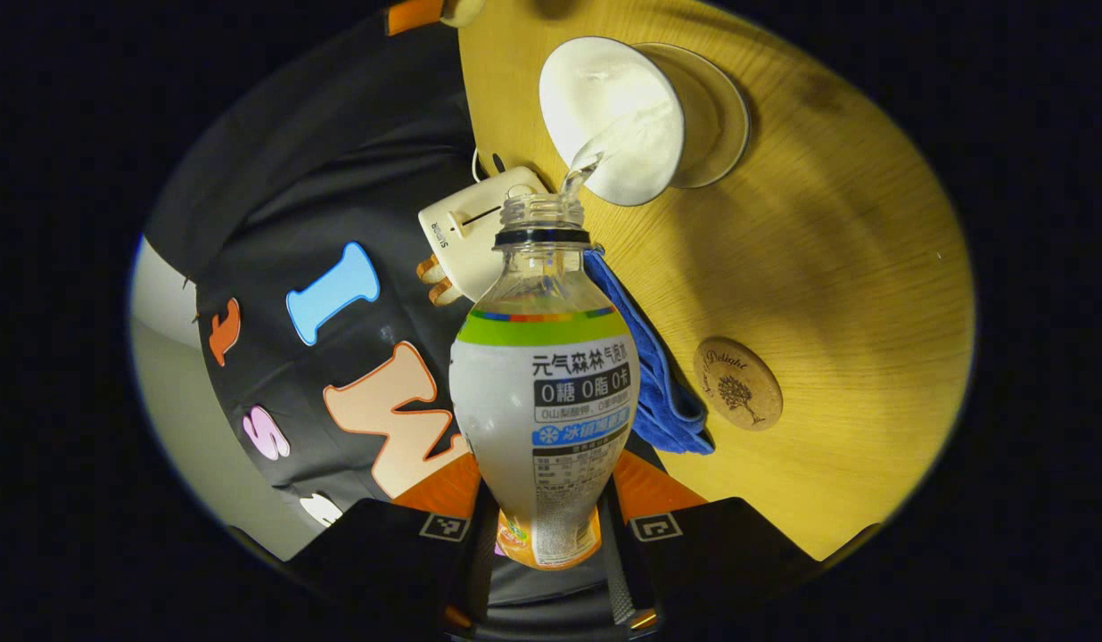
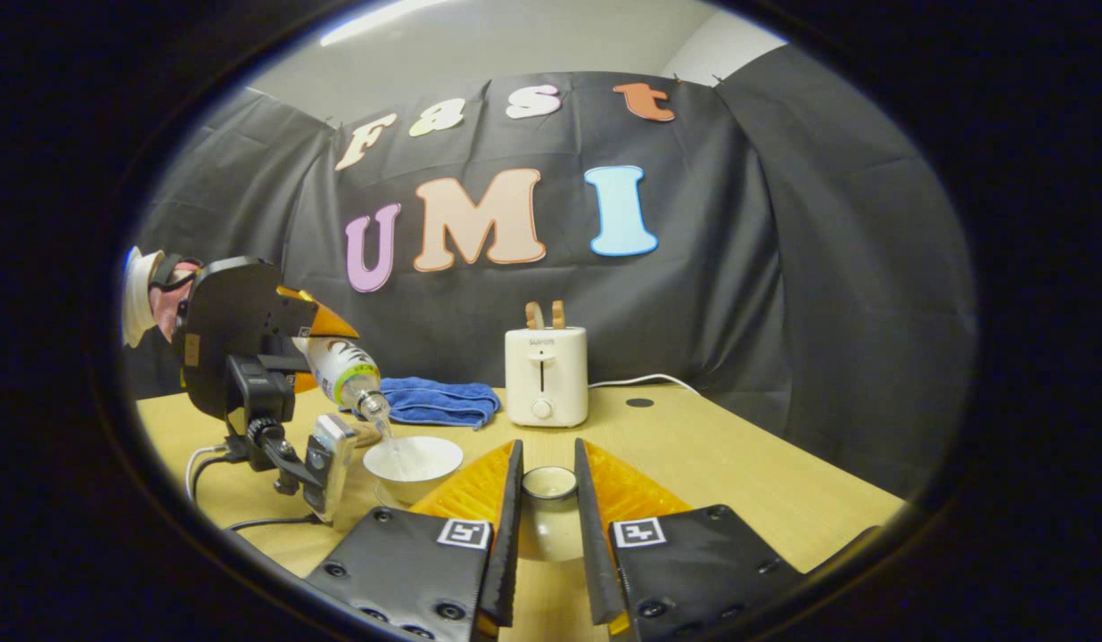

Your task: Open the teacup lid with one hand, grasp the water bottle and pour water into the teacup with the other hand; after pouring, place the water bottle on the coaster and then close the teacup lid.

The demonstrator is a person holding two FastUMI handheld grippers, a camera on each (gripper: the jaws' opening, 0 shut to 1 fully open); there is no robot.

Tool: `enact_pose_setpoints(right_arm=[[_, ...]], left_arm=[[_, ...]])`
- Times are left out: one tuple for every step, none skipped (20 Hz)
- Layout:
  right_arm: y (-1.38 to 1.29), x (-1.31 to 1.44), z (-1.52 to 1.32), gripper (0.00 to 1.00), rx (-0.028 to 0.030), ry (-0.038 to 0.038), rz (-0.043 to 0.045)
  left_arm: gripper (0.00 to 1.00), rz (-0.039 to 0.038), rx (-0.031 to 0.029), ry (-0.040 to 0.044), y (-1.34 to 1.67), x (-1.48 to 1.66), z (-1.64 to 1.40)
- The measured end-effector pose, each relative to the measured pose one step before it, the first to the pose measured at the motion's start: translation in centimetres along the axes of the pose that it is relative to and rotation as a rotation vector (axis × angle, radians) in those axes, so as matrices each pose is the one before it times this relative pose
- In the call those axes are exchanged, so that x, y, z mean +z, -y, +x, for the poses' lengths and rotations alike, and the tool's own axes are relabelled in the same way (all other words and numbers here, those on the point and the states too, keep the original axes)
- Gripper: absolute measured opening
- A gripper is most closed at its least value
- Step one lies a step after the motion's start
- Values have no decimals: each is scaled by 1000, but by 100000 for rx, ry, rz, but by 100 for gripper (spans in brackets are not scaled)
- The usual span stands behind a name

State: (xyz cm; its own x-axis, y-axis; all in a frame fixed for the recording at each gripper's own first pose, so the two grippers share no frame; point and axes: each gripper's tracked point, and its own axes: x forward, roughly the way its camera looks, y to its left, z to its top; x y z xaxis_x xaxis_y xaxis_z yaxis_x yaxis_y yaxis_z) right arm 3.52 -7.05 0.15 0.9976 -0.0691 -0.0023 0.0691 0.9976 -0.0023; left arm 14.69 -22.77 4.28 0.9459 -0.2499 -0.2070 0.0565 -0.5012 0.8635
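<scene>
Water (image 1: 579, 171) runs in a thin clear stream from the bottle (image 1: 542, 392) into the cup (image 1: 615, 116), which stands on its saucer (image 1: 725, 111) on the table (image 1: 854, 267). In the left gripper view the bottle is a bulbous clear plastic one, uncapped, with a dark ring under the threaded neck and a wrap label banded green, grey and orange. The left gripper (image 1: 544, 535) clamps its lower body, one finger pressed on each side, and tips its mouth over the cup's rim. The cup is a smooth white bowl shape, wide open at the top. In the right gripper view it sits left of centre with the bottle's neck slanting down over it.

The right gripper (image 2: 547, 526) holds the lid (image 2: 549, 483), a small round white piece with a darker rim, between its narrowly set fingers above the table; both fingers seem to bear on it.

On the pale wood-grain table a round wooden coaster (image 1: 737, 383) with an engraved tree lies bare, just beside a rumpled blue terry cloth (image 1: 662, 392). A cream toaster (image 2: 546, 374) with a slider and a knob stands behind, two slices poking from its top, near the black cloth wall.
</scene>
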Motion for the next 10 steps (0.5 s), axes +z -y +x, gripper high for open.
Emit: enact_pose_setpoints(right_arm=[[3,-16,-44,35,-6,-38,12],[12,9,21,35,-6,54,-6],[-10,-48,44,35,-11,11,-7],[-42,19,-1,35,48,-31,-7],[-18,21,-75,35,288,-16,22],[-54,12,5,35,66,19,37],[50,-55,65,35,19,-28,-45],[-8,46,-5,35,-2,23,42],[16,-28,8,35,17,-31,2],[-12,18,-2,35,53,16,-49]], left_arm=[[49,1957,1,-86,-380,22,41],[50,1984,374,181,-383,24,-104],[50,1950,266,277,-298,24,-68],[50,1878,16,-175,-251,-178,-136],[50,1797,71,-161,-173,-34,-37],[50,1592,367,23,-329,-7,-102],[50,1051,221,-177,-197,83,55],[50,207,107,16,-97,-65,-91],[50,82,221,63,27,-7,46],[50,291,236,46,-114,-13,-9]])
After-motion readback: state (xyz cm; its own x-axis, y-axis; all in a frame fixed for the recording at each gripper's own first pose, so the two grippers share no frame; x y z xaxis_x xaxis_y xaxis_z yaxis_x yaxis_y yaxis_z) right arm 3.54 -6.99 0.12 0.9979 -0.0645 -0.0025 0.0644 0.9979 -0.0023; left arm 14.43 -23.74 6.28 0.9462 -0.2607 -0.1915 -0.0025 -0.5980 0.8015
